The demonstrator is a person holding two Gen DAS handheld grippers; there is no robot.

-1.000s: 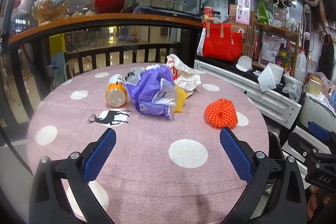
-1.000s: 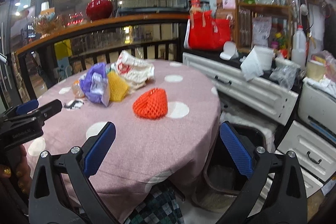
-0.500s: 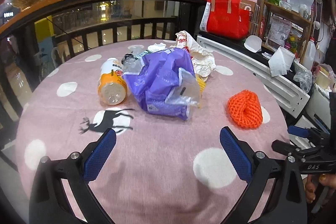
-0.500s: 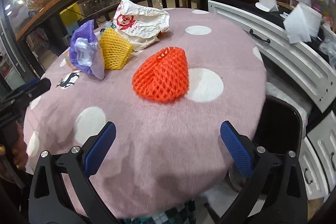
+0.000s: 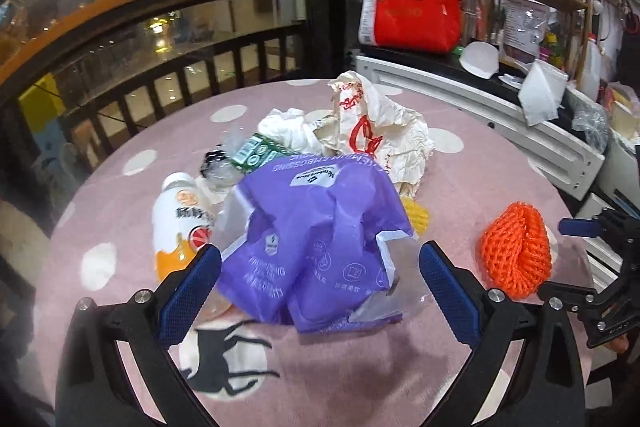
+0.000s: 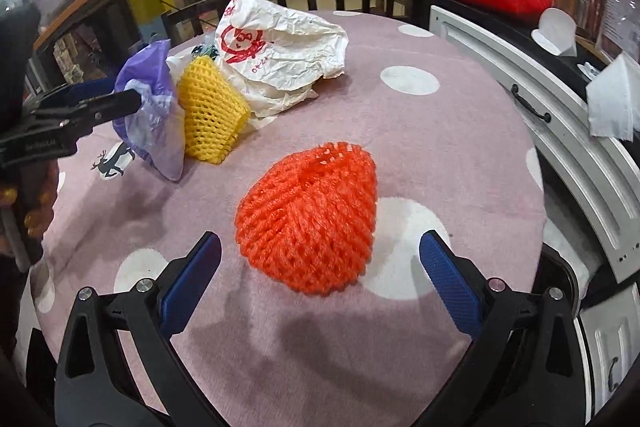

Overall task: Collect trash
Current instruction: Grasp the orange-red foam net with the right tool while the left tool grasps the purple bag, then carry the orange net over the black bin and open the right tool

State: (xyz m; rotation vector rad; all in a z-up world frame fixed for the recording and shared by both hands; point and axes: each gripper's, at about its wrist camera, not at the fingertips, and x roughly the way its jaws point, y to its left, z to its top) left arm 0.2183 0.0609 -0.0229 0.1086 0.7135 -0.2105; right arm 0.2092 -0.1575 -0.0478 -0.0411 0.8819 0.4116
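Nearing purple bag (image 5: 320, 251), orange net (image 6: 310, 215).

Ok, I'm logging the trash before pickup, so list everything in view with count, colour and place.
Crumpled purple plastic bag: one, purple, between the left tool's fingers.
Orange foam fruit net: one, orange, ahead of the right tool.
Yellow foam fruit net: one, yellow, beside the purple bag.
Crumpled white plastic bag with red print: one, white, behind the pile.
White and orange drink bottle: one, lying left of the purple bag.
Pink dotted tablecloth: one, pink.
Left tool: open.
Right tool: open.
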